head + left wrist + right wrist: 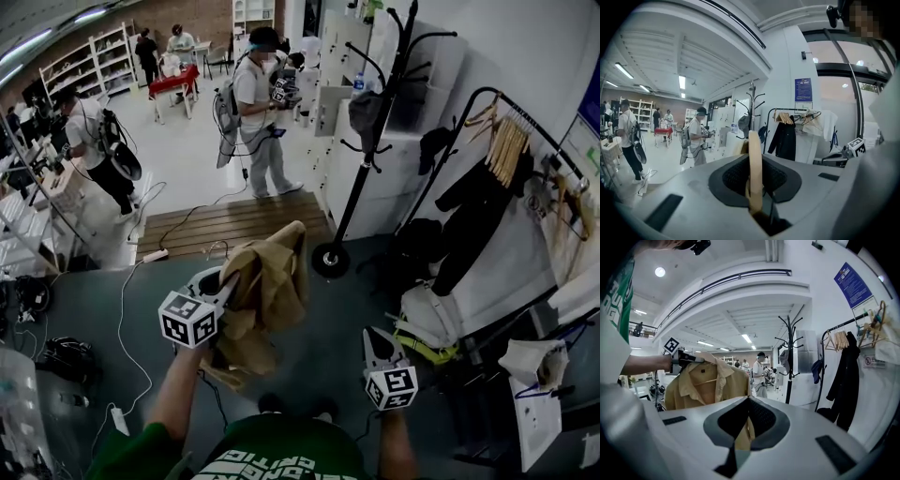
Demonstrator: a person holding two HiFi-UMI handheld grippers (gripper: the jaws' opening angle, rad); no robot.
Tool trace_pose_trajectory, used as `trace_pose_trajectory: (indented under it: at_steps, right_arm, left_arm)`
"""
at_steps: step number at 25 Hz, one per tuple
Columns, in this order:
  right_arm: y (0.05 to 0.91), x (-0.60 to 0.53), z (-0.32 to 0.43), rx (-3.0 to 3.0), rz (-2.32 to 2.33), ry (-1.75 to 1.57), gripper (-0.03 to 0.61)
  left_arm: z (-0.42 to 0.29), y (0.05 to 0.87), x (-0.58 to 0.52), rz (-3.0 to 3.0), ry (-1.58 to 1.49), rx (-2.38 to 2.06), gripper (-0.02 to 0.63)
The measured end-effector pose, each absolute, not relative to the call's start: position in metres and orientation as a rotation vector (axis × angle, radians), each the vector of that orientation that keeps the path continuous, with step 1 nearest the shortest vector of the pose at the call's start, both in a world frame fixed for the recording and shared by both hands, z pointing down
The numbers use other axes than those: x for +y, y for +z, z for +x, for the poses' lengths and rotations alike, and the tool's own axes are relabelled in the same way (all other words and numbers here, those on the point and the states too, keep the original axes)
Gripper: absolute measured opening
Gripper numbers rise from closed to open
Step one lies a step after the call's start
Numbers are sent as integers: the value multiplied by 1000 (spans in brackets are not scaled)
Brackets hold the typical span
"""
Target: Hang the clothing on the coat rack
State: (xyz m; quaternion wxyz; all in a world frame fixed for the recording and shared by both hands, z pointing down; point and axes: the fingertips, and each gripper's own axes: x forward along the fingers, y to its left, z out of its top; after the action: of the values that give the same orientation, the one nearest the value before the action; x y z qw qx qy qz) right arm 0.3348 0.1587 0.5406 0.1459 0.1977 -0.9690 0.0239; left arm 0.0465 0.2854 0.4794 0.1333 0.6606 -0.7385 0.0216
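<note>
A tan shirt (272,281) hangs on a wooden hanger (754,178), and my left gripper (225,281) is shut on that hanger. In the right gripper view the shirt (703,380) hangs open-collared from the left gripper (686,359). My right gripper (373,339) is lower right of the shirt and apart from it, its jaws a narrow gap apart with nothing held. The black coat rack (375,131) stands ahead on a round base (330,260), with a dark cap on one hook. It also shows as the coat rack (751,101) and the coat rack (790,357).
A clothes rail (487,94) at right carries a black coat (478,206) and wooden hangers (506,145). A white and yellow bag (427,323) lies below it. A person in a white shirt (258,112) stands beyond a wooden platform (234,225). Cables and a power strip (155,255) lie left.
</note>
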Motion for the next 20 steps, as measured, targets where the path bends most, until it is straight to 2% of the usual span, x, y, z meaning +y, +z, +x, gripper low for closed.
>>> trace_pose_trajectory:
  at_steps: [11,20]
  right_arm:
    - [533,172,311,-2790,700,69,8]
    - [538,121,282,-2784,744,83,8]
  left_arm:
    - [16,481,270,2032,96,-2044,51]
    - [-7,491,214,2075,112,-1993,51]
